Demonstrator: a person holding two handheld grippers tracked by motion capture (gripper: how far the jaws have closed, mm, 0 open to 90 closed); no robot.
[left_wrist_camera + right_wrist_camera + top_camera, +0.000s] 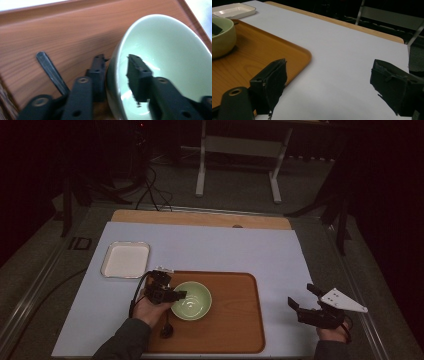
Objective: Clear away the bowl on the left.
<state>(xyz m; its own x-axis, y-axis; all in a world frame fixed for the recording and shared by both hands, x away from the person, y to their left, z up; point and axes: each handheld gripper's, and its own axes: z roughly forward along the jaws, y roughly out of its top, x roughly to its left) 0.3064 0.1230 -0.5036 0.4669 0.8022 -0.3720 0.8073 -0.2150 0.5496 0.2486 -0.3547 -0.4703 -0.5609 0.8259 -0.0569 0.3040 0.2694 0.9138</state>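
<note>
A pale green bowl (191,301) (170,62) (222,37) stands upright and empty on a wooden tray (235,320) (62,32) (262,55). My left gripper (175,295) (116,58) straddles the bowl's left rim, one jaw inside and one outside. A gap shows between the inner jaw and the wall, so it is open. A dark utensil (166,329) (51,71) lies on the tray beside the outer jaw. My right gripper (301,295) (329,75) hovers over the white mat to the right of the tray, open wide with nothing between its jaws.
A small white rectangular dish (125,260) (233,10) sits on the white mat (210,245) behind the tray's left corner. The wooden table edge (200,218) runs along the back. Beyond it on the dark floor are a metal stand's legs (237,165) and cables.
</note>
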